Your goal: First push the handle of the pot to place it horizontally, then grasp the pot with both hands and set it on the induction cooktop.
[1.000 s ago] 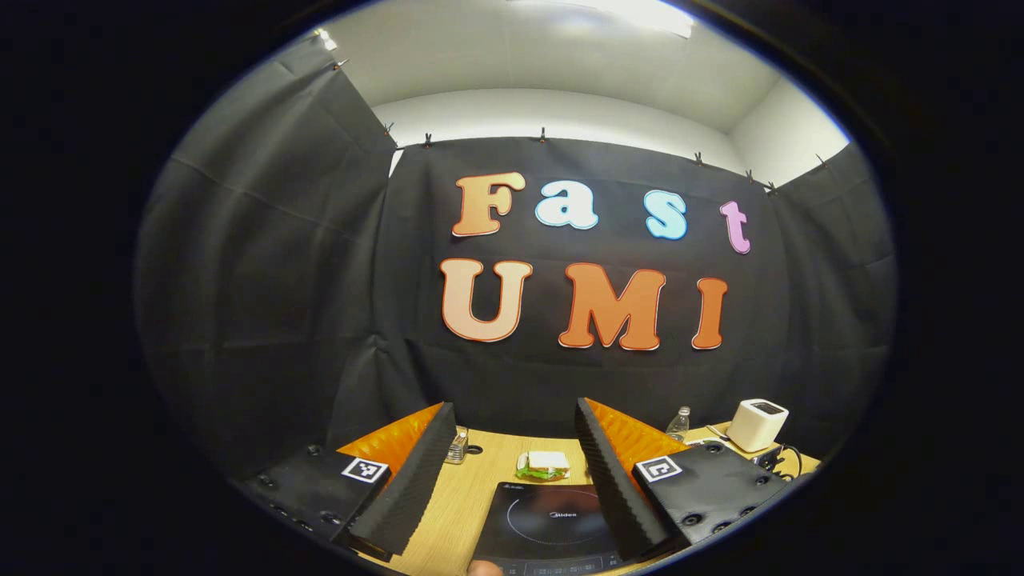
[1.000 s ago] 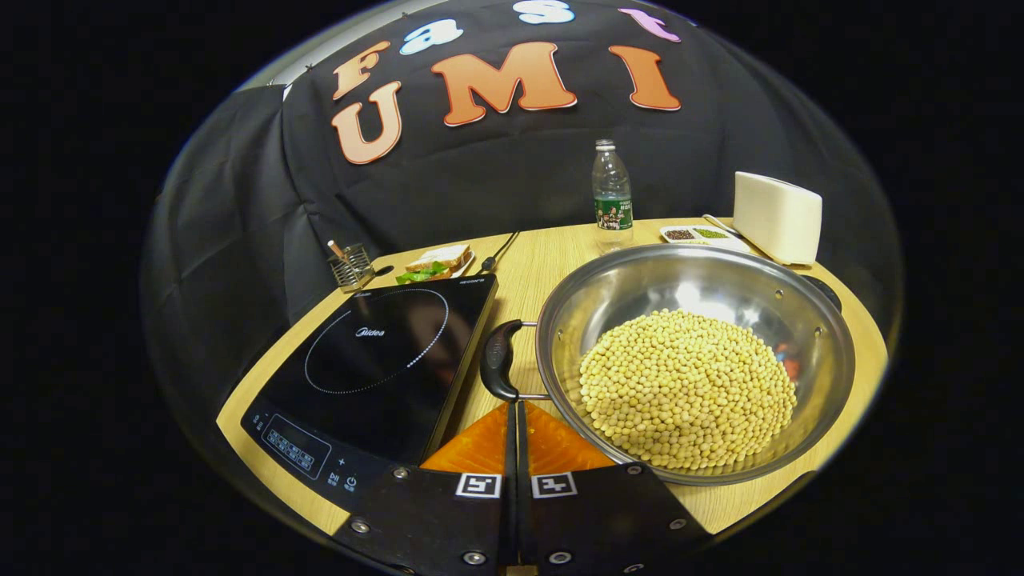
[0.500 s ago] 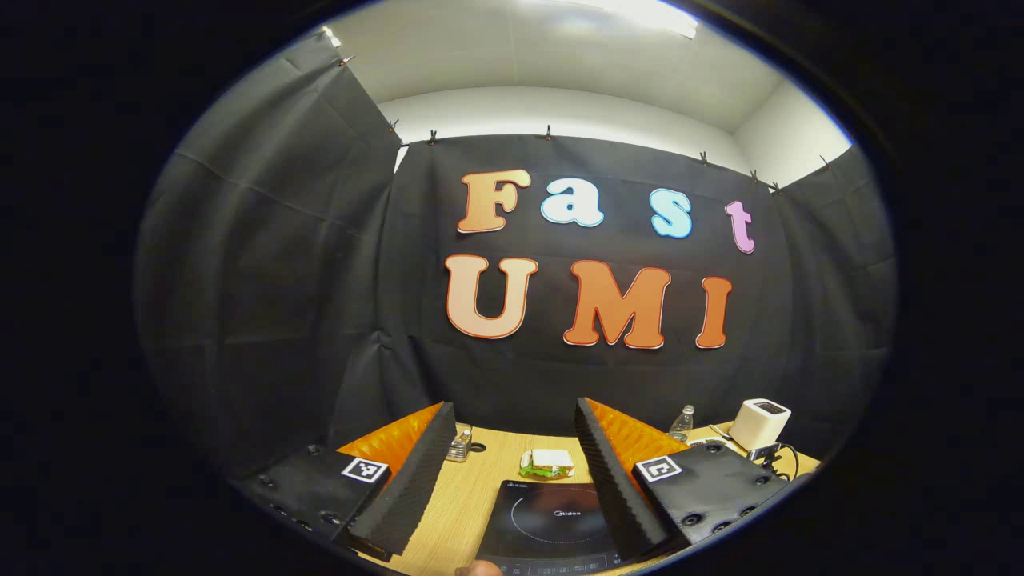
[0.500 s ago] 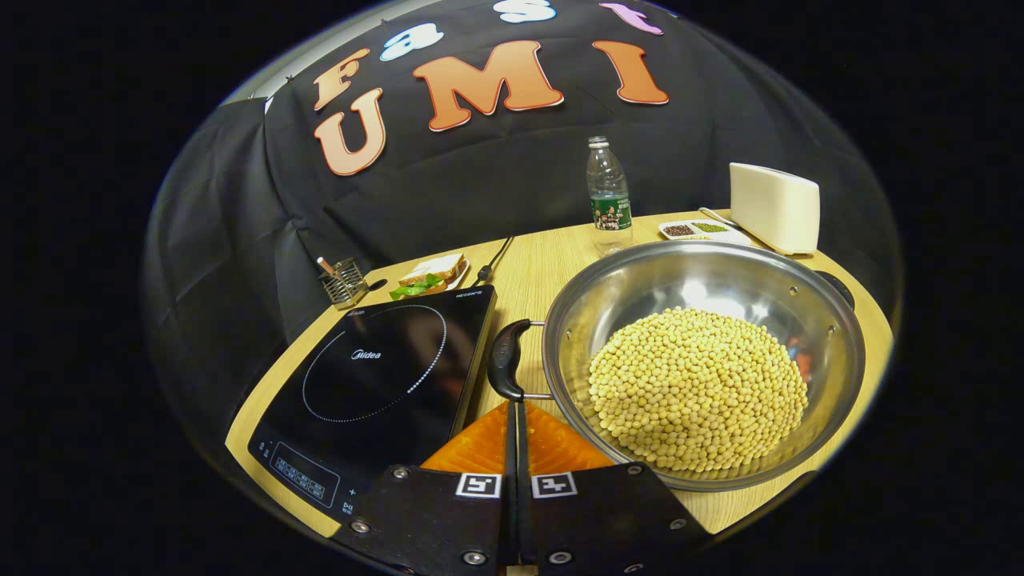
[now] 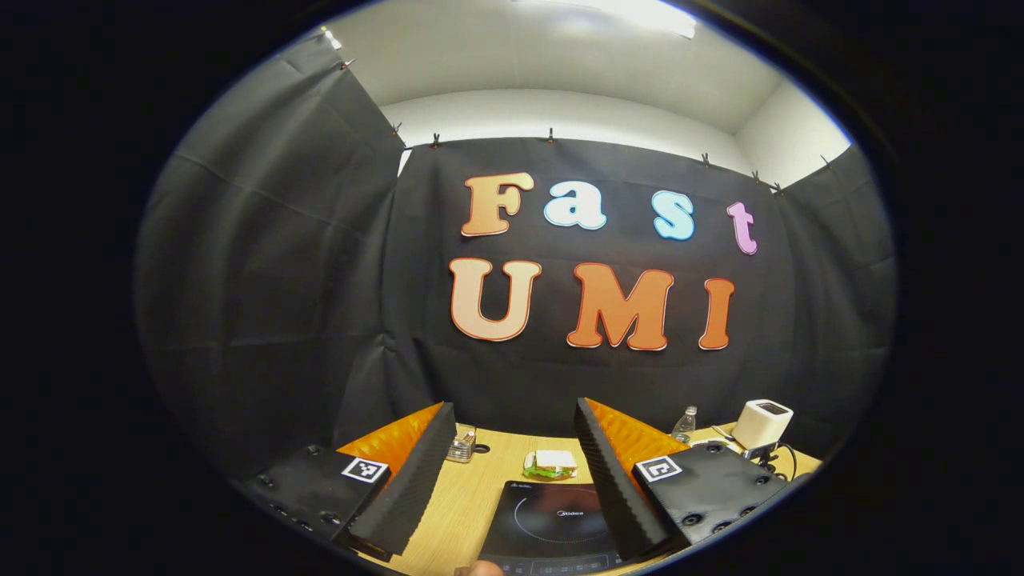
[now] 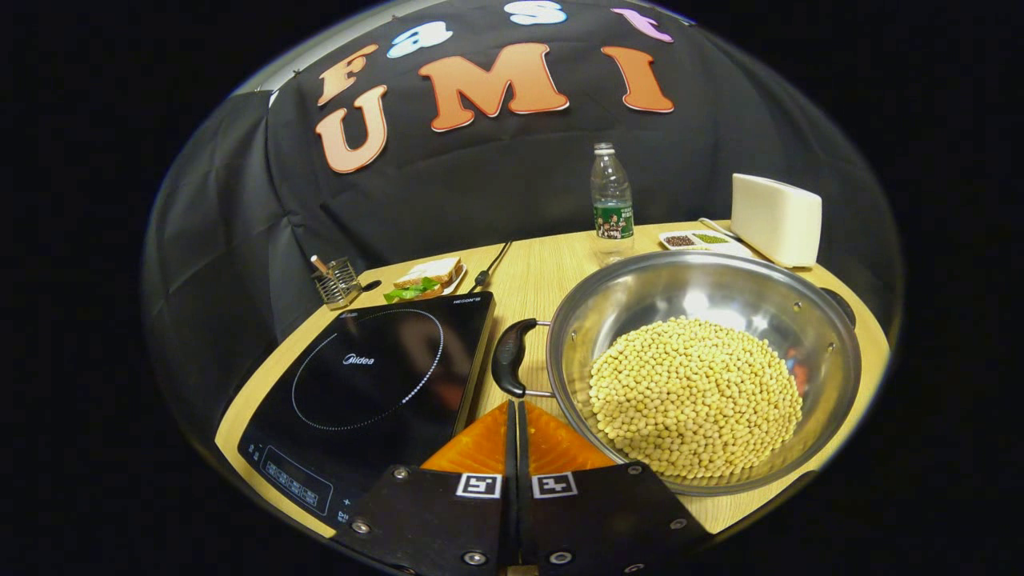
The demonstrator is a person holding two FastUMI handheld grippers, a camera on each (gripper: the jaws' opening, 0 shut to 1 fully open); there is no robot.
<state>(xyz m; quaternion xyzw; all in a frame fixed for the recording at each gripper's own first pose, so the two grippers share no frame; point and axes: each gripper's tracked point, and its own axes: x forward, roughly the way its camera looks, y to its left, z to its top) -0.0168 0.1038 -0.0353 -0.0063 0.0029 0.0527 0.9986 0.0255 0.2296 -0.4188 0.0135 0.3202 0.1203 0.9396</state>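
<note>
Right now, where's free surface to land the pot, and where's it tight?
The induction cooktop glass is bare, just left of the pot. Bare table runs between cooktop and bottle. Crowded: the back edge, with utensil holder, sandwich, small dish and white box.

Black cloth (image 5: 264,304) (clipped along its top) walls the booth; a white wall (image 5: 560,112) and lit ceiling (image 5: 560,48) rise above a wooden table (image 6: 544,272).

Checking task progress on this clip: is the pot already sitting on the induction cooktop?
No: in the right gripper view the pot of beans rests on the wooden table beside the induction cooktop, whose glass surface is bare.
</note>
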